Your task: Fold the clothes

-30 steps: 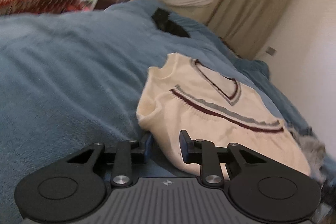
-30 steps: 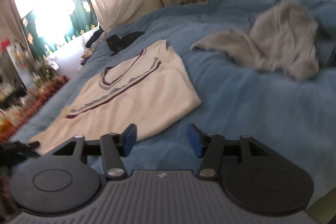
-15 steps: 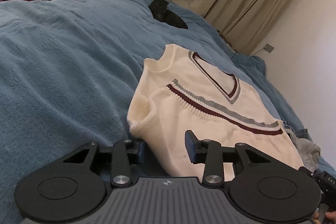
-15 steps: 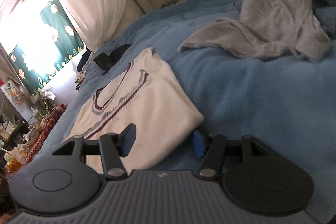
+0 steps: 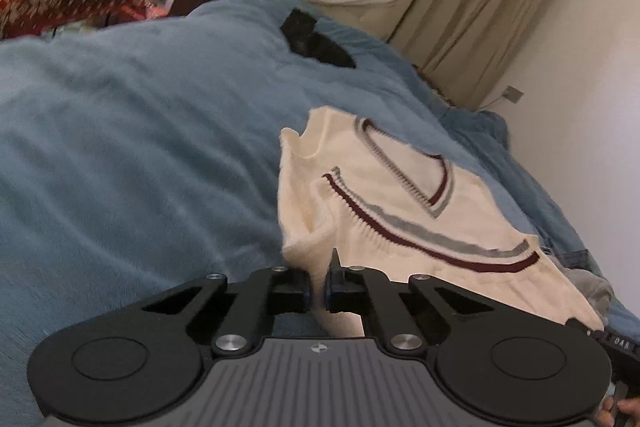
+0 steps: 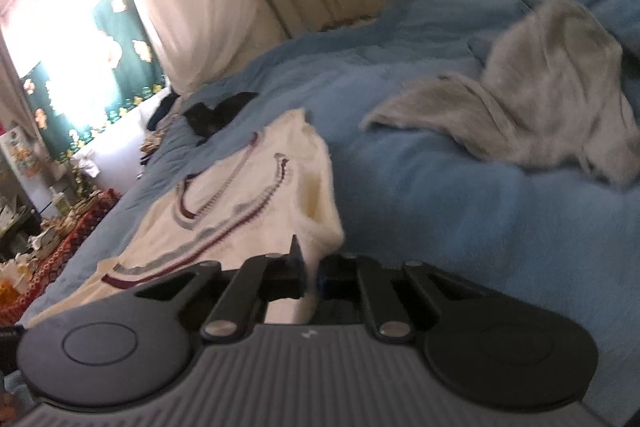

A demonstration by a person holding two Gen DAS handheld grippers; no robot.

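Both grippers have just gone from standing apart around the hem of the cream vest [image 5: 384, 211] to clamping it. The left gripper [image 5: 318, 293] is closing, with a corner of the knit pinched between its pads, and the right gripper [image 6: 310, 277] is closing too, with the opposite bottom corner caught between its own. A moment ago each pair of pads stood on either side of the cloth edge without pressing it; now the fabric bunches into a narrow ridge rising out of each grip.

The vest lies on the blue bed [image 5: 140, 155], neckline away from the grippers and hem towards them. Half a second back it lay flat; now the two held corners are lifted slightly off the bedding, and the sides of the vest curl upward, most clearly in the right wrist view. Both pictures are a little smeared, so the hands seem to be in motion.

With the hem secured at both corners, the fold itself can probably begin, most likely carrying the hem towards the neckline.

Beyond the vest's neckline a small black item [image 5: 316, 41] sits on the bed. To the right of the vest, well apart from it, a crumpled grey garment [image 6: 532, 95] waits unfolded.
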